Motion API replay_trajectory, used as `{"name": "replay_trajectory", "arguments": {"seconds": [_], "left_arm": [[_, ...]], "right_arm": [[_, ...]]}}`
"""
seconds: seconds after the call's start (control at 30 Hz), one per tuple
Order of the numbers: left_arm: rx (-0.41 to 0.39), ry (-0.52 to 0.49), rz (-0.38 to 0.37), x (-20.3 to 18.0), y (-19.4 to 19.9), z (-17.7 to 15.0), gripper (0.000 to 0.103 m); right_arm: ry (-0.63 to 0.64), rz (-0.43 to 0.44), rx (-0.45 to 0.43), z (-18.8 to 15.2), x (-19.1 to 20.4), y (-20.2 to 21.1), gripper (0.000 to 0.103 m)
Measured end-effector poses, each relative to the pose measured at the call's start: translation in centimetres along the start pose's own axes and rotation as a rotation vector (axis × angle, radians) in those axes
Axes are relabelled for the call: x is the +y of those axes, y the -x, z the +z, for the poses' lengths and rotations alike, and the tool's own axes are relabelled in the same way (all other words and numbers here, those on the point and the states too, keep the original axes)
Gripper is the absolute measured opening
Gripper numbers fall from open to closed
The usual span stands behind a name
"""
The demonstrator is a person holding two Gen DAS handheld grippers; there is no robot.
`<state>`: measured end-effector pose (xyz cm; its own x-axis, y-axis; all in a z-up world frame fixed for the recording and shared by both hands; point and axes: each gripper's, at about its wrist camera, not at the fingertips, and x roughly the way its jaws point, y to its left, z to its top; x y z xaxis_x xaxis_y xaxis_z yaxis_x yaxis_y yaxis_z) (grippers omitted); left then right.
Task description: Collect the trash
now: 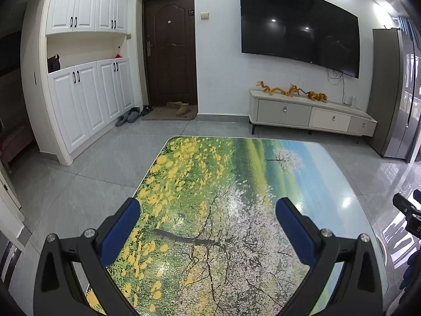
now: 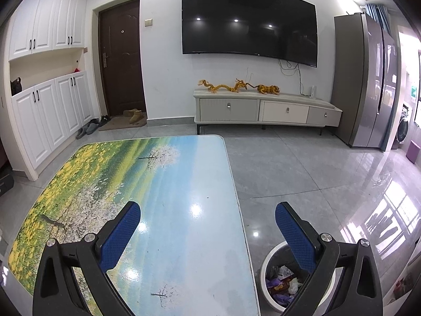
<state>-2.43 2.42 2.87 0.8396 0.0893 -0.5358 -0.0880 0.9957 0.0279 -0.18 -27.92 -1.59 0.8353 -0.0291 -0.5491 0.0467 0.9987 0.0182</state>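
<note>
A round white bin [image 2: 271, 256] stands on the floor by the table's right edge, holding crumpled wrappers [image 2: 282, 283] in purple, orange and white. My right gripper [image 2: 208, 214] hovers open over the table's right side, its right finger above the bin. My left gripper [image 1: 208, 210] hangs open over the table [image 1: 236, 173], nothing between its blue pads. The table top has a printed landscape of yellow flowers, blossom and sky; I see no trash on it. Part of the other gripper [image 1: 410, 210] shows at the right edge of the left wrist view.
A grey TV cabinet [image 2: 263, 110] with gold dragon figures stands against the far wall under a wall-mounted TV [image 2: 247, 23]. White cupboards [image 1: 86, 100] line the left, shoes lie by the dark door [image 1: 171, 50]. A tall fridge [image 2: 368, 84] stands at right. Grey tiled floor surrounds the table.
</note>
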Motion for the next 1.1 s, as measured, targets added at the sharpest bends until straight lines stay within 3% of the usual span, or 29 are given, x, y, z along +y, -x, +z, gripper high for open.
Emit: {"name": "replay_trajectory", "arguments": {"seconds": [0.73,1.1], "left_arm": [[0.051,-0.007,0.066,1.1,-1.4,-0.9,0.103],[0.048,0.006,0.056,1.3,-1.4,-0.7,0.103]], "right_arm": [[0.001,0.000,0.048,-0.8,0.2,-1.2,0.103],[-0.005,-0.013,0.064,-1.2,0.0,-1.6,0.103]]}}
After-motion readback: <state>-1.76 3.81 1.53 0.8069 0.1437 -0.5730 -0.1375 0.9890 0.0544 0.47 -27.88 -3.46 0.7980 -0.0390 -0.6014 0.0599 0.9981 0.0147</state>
